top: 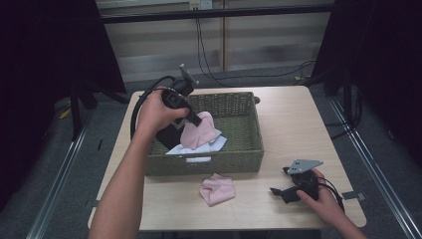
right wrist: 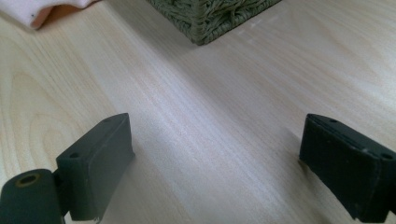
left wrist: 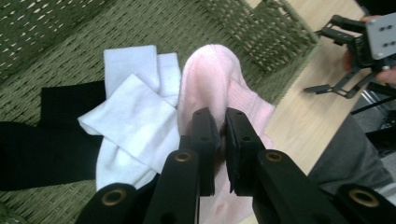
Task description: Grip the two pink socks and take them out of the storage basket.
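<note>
My left gripper [top: 195, 119] [left wrist: 218, 122] is shut on a pink sock [top: 198, 132] [left wrist: 210, 79] and holds it up over the green woven basket [top: 249, 149] [left wrist: 56, 23]. White socks [top: 214, 145] [left wrist: 130, 116] and a black sock [top: 168, 137] [left wrist: 42, 140] lie on the basket's floor beneath it. A second pink sock [top: 217, 189] [right wrist: 42, 9] rests on the table in front of the basket. My right gripper [top: 279, 191] [right wrist: 215, 158] stands open low over the bare wood at the front right, with nothing between its jaws.
The basket sits mid-table, and its corner [right wrist: 210, 18] lies just ahead of the right gripper. The wooden tabletop [top: 298, 119] has free room to the right of the basket. Black cables [top: 209, 55] trail on the floor behind the table.
</note>
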Demonstrator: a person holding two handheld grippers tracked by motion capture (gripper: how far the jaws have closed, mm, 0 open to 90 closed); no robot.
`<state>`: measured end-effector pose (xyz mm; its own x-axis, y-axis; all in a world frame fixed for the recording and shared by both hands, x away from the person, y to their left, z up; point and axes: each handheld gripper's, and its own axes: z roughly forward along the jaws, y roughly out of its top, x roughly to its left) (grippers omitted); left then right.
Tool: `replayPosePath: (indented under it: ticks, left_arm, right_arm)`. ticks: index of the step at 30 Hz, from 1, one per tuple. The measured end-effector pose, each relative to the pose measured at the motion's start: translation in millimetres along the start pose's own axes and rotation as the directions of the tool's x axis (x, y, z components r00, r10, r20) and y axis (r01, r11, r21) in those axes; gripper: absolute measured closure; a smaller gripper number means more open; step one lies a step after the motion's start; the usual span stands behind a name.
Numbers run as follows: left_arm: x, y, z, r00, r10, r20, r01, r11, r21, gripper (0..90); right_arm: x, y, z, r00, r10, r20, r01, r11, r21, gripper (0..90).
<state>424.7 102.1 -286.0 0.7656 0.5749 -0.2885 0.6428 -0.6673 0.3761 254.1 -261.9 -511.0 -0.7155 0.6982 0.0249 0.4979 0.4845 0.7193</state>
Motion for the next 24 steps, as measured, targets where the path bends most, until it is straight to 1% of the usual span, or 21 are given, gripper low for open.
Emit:
replayPosePath:
  ticks: [5, 6, 7, 8, 9, 11, 13, 15, 17, 24]
  left_arm:
    - [-5.8, -1.8, -3.8, 0.9998, 0.015, 0.01, -0.015, 0.9999, 0.007, 83.0]
    - [-7.1, -2.9, -3.9, 0.9998, 0.015, 0.011, -0.015, 0.9999, 0.0, 83.0]
    - [-8.2, -3.6, -4.8, 0.9997, 0.018, 0.016, -0.018, 0.9998, 0.005, 83.0]
    - [-9.2, -4.7, -4.4, 0.9998, 0.014, 0.016, -0.014, 0.9999, -0.006, 82.9]
    - [-9.2, -5.1, -5.3, 0.9996, 0.027, 0.013, -0.027, 0.9996, 0.006, 83.0]
    - [-10.5, -6.9, -5.2, 0.9994, 0.03, 0.015, -0.03, 0.9995, 0.006, 82.9]
    - [-12.3, -9.0, -6.1, 0.999, 0.034, 0.03, -0.034, 0.9994, 0.005, 82.9]
    - [-13.6, -11.2, -6.0, 0.9987, 0.038, 0.033, -0.038, 0.9993, -0.002, 82.9]
    - [-15.3, -14.0, -6.4, 0.9984, 0.042, 0.037, -0.042, 0.9991, 0.004, 83.0]
    - [-20.0, -22.8, -3.7, 0.9974, 0.055, 0.047, -0.055, 0.9985, -0.002, 82.9]
  right_arm:
    - [0.0, 0.0, 0.0, 1.0, -0.001, 0.0, 0.001, 1.0, 0.0, 8.8]
    - [0.0, 0.0, 0.0, 1.0, 0.0, 0.0, 0.0, 1.0, 0.0, 8.9]
    - [0.0, 0.0, 0.0, 1.0, 0.0, 0.0, 0.0, 1.0, 0.0, 8.8]
    - [0.0, 0.0, 0.0, 1.0, -0.001, 0.0, 0.001, 1.0, 0.0, 8.8]
    - [0.0, 0.0, 0.0, 1.0, -0.001, 0.0, 0.001, 1.0, 0.0, 8.8]
    - [0.0, 0.0, 0.0, 1.0, -0.001, 0.0, 0.001, 1.0, 0.0, 8.8]
    - [0.1, 0.0, 0.0, 1.0, 0.001, 0.0, -0.001, 1.0, 0.0, 8.8]
    - [0.1, 0.0, 0.0, 1.0, 0.001, 0.0, -0.001, 1.0, 0.0, 8.8]
    - [0.1, 0.0, 0.0, 1.0, 0.001, 0.0, -0.001, 1.0, 0.0, 8.8]
    - [0.0, -0.1, -0.1, 1.0, 0.0, 0.002, 0.0, 1.0, 0.0, 8.8]
